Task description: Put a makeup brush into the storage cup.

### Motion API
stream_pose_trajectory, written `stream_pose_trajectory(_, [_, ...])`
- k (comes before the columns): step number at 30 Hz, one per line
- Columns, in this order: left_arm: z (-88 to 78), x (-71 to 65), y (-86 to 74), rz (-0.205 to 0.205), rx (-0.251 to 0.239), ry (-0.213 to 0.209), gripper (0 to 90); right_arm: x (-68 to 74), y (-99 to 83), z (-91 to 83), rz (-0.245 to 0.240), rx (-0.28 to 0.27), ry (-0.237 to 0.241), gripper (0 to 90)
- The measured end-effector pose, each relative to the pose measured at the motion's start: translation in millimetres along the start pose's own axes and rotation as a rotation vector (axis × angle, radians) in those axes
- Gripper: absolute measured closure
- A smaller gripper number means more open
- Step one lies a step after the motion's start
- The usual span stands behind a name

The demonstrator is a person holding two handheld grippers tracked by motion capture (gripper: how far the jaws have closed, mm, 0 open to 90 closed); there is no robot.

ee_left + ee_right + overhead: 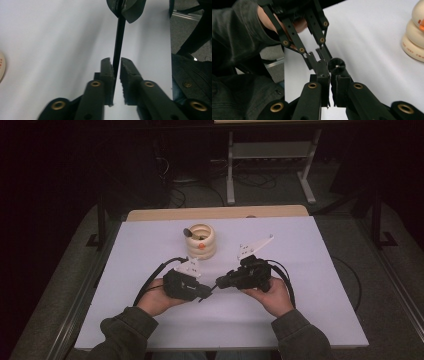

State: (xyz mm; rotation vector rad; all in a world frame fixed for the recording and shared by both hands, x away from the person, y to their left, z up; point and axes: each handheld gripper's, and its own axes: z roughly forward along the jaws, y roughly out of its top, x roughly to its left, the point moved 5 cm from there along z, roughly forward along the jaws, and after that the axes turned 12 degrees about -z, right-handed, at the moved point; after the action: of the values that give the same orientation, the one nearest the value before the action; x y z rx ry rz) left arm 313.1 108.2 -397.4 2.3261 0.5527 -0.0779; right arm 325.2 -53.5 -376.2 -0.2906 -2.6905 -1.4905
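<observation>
Handover trouble is the worry here, as I judge it. Between the two hands, low over the white tabletop (300, 320), a thin black rod (117, 47) with a round brush-like head (336, 65) spans from one pair of tongs to the other. The right tongs (329, 75) are pinched narrow on the rod just behind that head. The left tongs (115, 67) stand narrow around the other end, yet the left gripper view shows a sliver of gap on one side, so only one pad seems to touch it. Should the right tongs let go or pull while the left grip is that loose, the rod would likely drop onto the tabletop, or swing and slip out. Both tongs meet tip to tip, so a small twist of either wrist could bend or lever the thin rod. A cream ringed holder (200, 240) with an orange dot stands well apart, farther up the tabletop.
</observation>
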Motion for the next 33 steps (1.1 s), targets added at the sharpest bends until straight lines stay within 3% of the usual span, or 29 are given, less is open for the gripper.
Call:
stream_pose_trajectory(13, [-3.9,2.8,-8.8,-0.027,-0.002,0.033,69.5,-5.6,-5.3,-9.1,0.021,0.071,-0.038,84.5])
stream_pose_trajectory(28, [-18.0,10.2,-26.0,-0.092,-0.061,0.079,61.5,-20.2,-5.2,-26.0,0.034,0.142,-0.100,84.5])
stream_pose_trajectory(33, [-22.3,14.1,-33.3,-0.096,-0.070,0.100,58.7,-25.4,-1.1,-32.3,0.041,0.151,-0.112,84.5])
